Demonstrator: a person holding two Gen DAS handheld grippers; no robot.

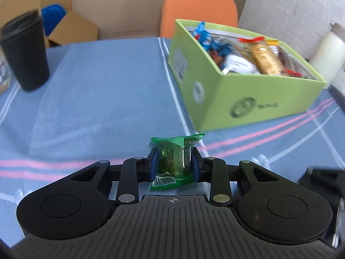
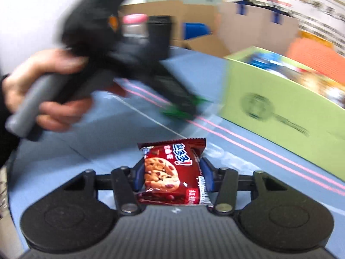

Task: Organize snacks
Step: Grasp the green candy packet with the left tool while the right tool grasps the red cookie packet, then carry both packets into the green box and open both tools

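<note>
one green box (image 1: 267, 99), two held snack packets, one black tumbler (image 1: 25, 51)

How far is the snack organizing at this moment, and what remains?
Done: the green box already holds many packets. In hand: the left gripper is shut on a green packet, and the right gripper is shut on a red cookie packet, both above the blue tablecloth. Left: both packets still have to go into the box.

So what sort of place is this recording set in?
Probably an office or storeroom rather than a home kitchen: a table under a blue striped cloth, open cardboard boxes stacked behind it, an orange chair, and a painted brick wall.
</note>
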